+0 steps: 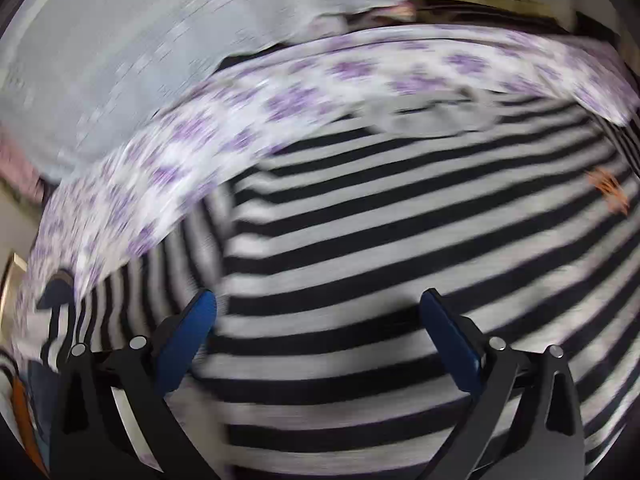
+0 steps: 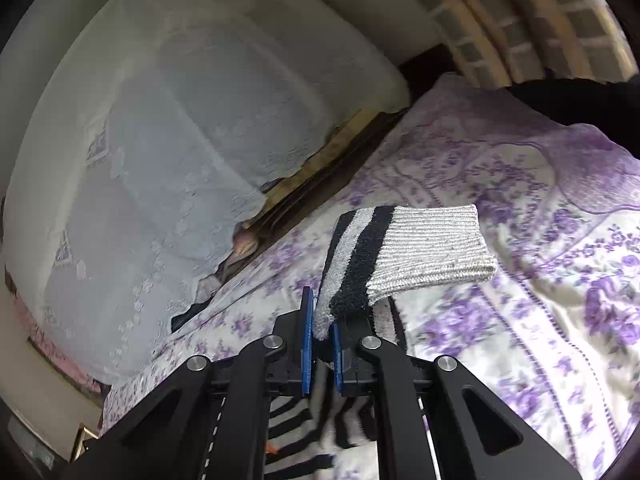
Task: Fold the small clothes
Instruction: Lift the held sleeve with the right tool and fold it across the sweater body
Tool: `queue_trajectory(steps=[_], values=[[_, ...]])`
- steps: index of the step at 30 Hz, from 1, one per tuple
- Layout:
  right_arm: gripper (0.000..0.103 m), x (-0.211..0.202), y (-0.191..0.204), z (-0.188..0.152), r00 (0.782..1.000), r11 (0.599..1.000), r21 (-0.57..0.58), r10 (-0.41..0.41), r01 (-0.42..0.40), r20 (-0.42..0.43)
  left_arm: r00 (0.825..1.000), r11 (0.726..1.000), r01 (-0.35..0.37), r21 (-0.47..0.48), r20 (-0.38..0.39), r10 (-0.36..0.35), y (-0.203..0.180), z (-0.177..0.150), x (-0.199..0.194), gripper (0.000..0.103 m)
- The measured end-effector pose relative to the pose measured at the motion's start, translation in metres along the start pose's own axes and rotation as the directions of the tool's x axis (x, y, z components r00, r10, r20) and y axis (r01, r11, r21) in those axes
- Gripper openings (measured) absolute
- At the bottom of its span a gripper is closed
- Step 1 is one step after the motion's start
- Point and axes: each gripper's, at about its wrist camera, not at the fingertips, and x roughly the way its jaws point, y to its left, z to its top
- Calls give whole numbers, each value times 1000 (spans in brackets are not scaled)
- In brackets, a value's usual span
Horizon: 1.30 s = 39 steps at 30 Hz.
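A small black-and-grey striped sweater [image 1: 400,248] lies spread on the purple-flowered bedsheet [image 1: 224,128], with an orange logo [image 1: 610,192] at its right. My left gripper [image 1: 318,300] is open just above the sweater's body, holding nothing. My right gripper [image 2: 322,320] is shut on the sweater's sleeve near its grey ribbed cuff [image 2: 432,248] and holds it raised above the sheet [image 2: 540,240]. More of the striped sweater [image 2: 304,432] shows below the right gripper.
A white lace-covered cushion [image 2: 160,140] lies along the bed's left side, also blurred in the left wrist view [image 1: 120,40]. A dark gap with a wooden edge [image 2: 340,160] runs between cushion and bed. A lattice wall [image 2: 540,12] stands at the back.
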Motion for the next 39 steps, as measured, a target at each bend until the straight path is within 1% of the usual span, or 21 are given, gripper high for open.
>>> queue_trajectory(steps=[3,5,8,9,11,15,19,25,28,32,39], values=[[9,4,23,-4,1000,999,-33,12,-13,-18,999,997,-44,-67,-18,43,35,-7,10,99],[9,7,38,-7,1000,998,-56,14,-16,-26,999,992,-43,-123,-32,39,56,-12,15,99],[9,9,62,-12,999,997,-77,23,-25,-36,999,975,-1,-220,-46,-10,83,-21,27,99],[9,9,67,-13,999,996,-81,28,-31,-39,998,968,33,-250,-50,-47,89,-22,33,99],[9,11,84,-18,998,994,-99,39,-44,-48,996,960,62,-272,-52,-79,93,-24,40,99],[9,15,115,-30,996,988,-140,58,-67,-67,998,969,38,-243,-34,-48,89,-23,40,99],[9,26,143,-46,991,981,-164,87,-103,-102,998,967,41,-250,-26,-49,89,-27,37,99],[9,44,185,-78,977,966,-209,119,-155,-174,999,969,31,-246,-19,-37,89,-28,35,99],[9,55,201,-96,969,957,-235,118,-169,-217,999,969,31,-246,-18,-36,89,-28,36,99],[9,72,210,-122,954,953,-247,104,-176,-281,999,969,29,-245,-17,-34,88,-27,36,99],[9,95,213,-163,925,944,-279,64,-178,-373,1000,970,24,-241,-13,-28,89,-28,36,99]])
